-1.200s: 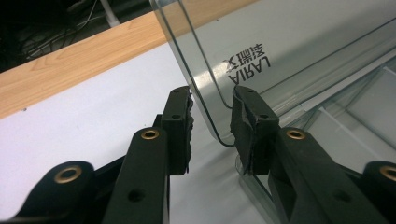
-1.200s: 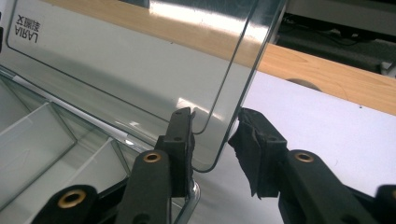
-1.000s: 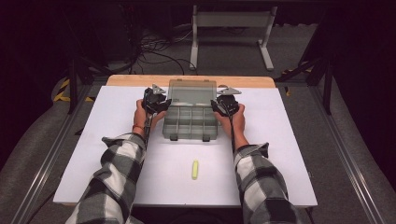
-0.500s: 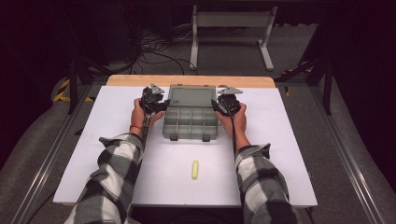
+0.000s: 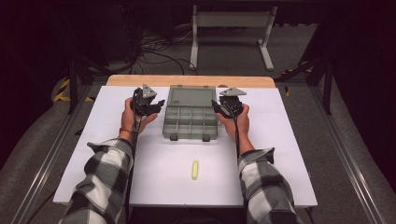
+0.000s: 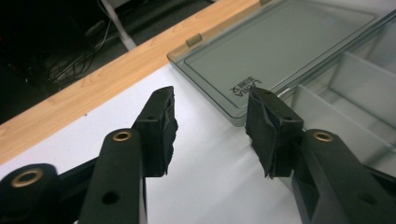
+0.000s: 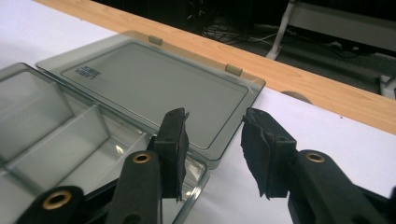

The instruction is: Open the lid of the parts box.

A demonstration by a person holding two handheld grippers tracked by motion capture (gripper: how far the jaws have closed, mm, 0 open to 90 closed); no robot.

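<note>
Left gripper [image 5: 160, 103] sits just off the left side of the organizer box [image 5: 190, 122], jaws spread, nothing between them; they have just been opening. In the left gripper view, left gripper [image 6: 211, 126] has bare white tabletop [image 6: 205, 186] in the gap, and the near corner of the box's flat-lying lid [image 6: 280, 49] lies just past its right-hand jaw tip, no contact that I can see. Compartment dividers [image 6: 327, 100] are off to that same side.

Right gripper [image 5: 215, 105] mirrors it at the right side of the box, jaws also apart with nothing pinched, also just been opening. In the right gripper view, right gripper [image 7: 214, 140] points at the lid's corner [image 7: 243, 100]; its left-hand jaw overlaps the tray's rim [image 7: 198, 175], touching or not I cannot tell. Lid [image 7: 154, 88] lies open and flat beyond the tray [image 7: 70, 140], hinges toward the wooden table edge [image 7: 299, 74].

Box is between the two grippers, lid on the far side, empty compartments facing up. Small yellow piece [image 5: 195, 169] lies on the white sheet [image 5: 289, 140] well behind both grippers, toward the person, between the plaid sleeves [image 5: 105, 182].
</note>
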